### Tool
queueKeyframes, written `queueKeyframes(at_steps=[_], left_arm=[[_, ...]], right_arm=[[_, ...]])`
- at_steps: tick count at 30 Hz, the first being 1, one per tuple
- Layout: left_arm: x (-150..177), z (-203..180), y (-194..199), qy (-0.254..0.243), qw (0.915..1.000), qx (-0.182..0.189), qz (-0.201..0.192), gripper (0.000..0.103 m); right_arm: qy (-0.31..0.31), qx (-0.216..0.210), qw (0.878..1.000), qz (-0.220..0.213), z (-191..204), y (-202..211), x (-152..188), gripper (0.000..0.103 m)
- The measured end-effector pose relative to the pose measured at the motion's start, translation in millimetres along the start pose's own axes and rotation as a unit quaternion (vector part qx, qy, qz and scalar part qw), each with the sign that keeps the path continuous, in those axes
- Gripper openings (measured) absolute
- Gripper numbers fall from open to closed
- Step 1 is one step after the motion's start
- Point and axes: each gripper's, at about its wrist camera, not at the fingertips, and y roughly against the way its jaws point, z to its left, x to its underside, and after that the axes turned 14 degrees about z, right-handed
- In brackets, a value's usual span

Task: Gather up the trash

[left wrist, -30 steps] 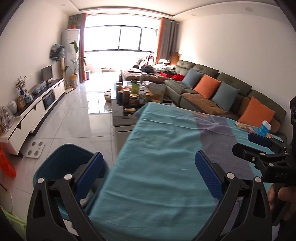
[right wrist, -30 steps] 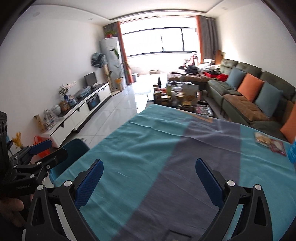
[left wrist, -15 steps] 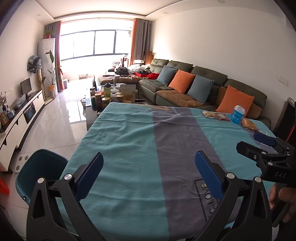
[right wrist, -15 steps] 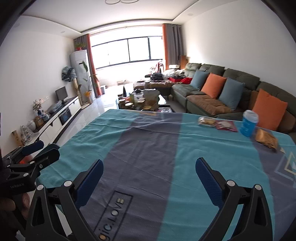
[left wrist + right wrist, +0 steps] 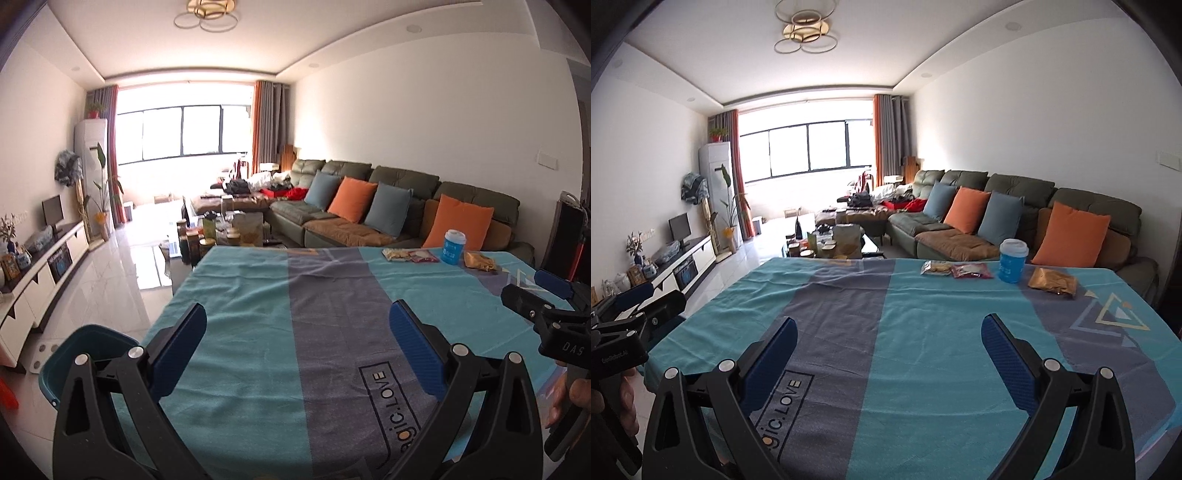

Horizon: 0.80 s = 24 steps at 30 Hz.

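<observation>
Both cameras have swung right since the earlier frames: the far-right corner of the bench [image 5: 849, 317], out of sight a second ago in the left view, is now in view with the trash on it, and the teal bin [image 5: 79, 354] has slid to the lower-left edge of the left view.

Left gripper [image 5: 297, 341]: jaws spread wide, nothing between them, held above the near part of the bench over the teal and grey cloth. Right gripper [image 5: 889, 352]: jaws likewise spread wide and empty, above the near part of the bench. Each gripper shows at the edge of the other's view, side by side and apart.

Trash lies in a row near the far-right edge of the bench, well ahead of both grippers. From left to right in the right view: a clear snack packet [image 5: 936, 267], a dark red wrapper [image 5: 971, 272] touching or just beside it, a blue cup with a white lid [image 5: 1013, 260] standing upright, and a golden-brown wrapper [image 5: 1052, 281] just beside the cup.

The bin stands on the floor off the bench's left side, open at the top; its contents cannot be made out.

Beyond the bench stands a sofa [image 5: 1015, 206] with orange and blue cushions.
</observation>
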Motion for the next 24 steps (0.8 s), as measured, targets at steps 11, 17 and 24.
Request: queueKeyframes(at_steps=[11, 17, 24], left_arm=[[15, -2, 23, 0.011, 0.9993, -0.016, -0.033, 0.098], [28, 2, 31, 0.005, 0.9983, -0.018, -0.055, 0.098], [42, 8, 33, 0.017, 0.9988, -0.007, -0.046, 0.098]], right_arm=[[0.012, 0.011, 0.998, -0.058, 19, 27, 26, 0.096], [0.014, 0.022, 0.997, -0.076, 23, 36, 36, 0.096], [0.0, 0.033, 0.997, -0.075, 20, 33, 42, 0.096]])
